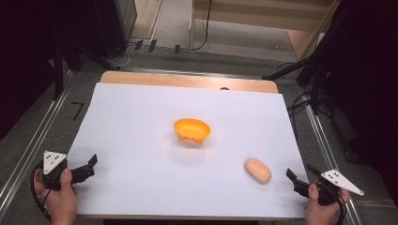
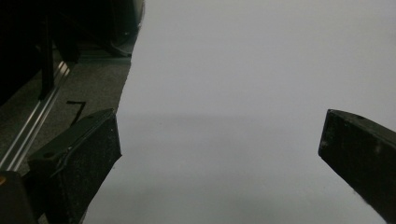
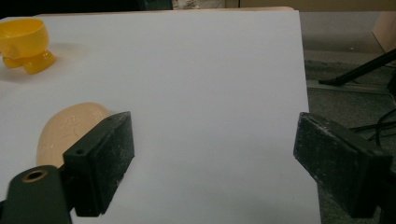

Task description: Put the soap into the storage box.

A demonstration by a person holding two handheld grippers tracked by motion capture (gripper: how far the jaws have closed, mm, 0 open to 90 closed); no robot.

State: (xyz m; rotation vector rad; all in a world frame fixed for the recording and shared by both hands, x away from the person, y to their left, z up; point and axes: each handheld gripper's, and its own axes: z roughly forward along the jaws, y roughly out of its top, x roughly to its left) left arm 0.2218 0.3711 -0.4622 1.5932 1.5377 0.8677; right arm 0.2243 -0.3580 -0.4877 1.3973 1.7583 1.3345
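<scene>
White sheet (image 1: pixel 141 140) covers nearly all of the wooden table (image 1: pixel 187 79), whose bare far edge shows as a strip beyond it. Orange bowl (image 1: pixel 192 130) stands upright on small feet near the middle of the sheet, and every place below is told from that bowl.

Toward the person and off to the bowl's right lies a pale peach oval lump (image 1: pixel 257 169) (it may be a bread roll or a soap, the pictures are too soft to tell), flat on the sheet and well apart from the bowl. In the right gripper view the same lump (image 3: pixel 65 128) sits just behind the left-hand jaw, touching neither jaw as far as can be seen.

Right gripper (image 1: pixel 300 179), held in a hand (image 1: pixel 321 208) at the near right corner, is further right of the bowl than the lump and near it; its jaws stand wide apart with nothing between them but the sheet.

Left gripper (image 1: pixel 89 167), held in the other hand (image 1: pixel 58 199), is well to the bowl's left at the sheet's near left edge, jaws likewise spread wide and empty.
</scene>
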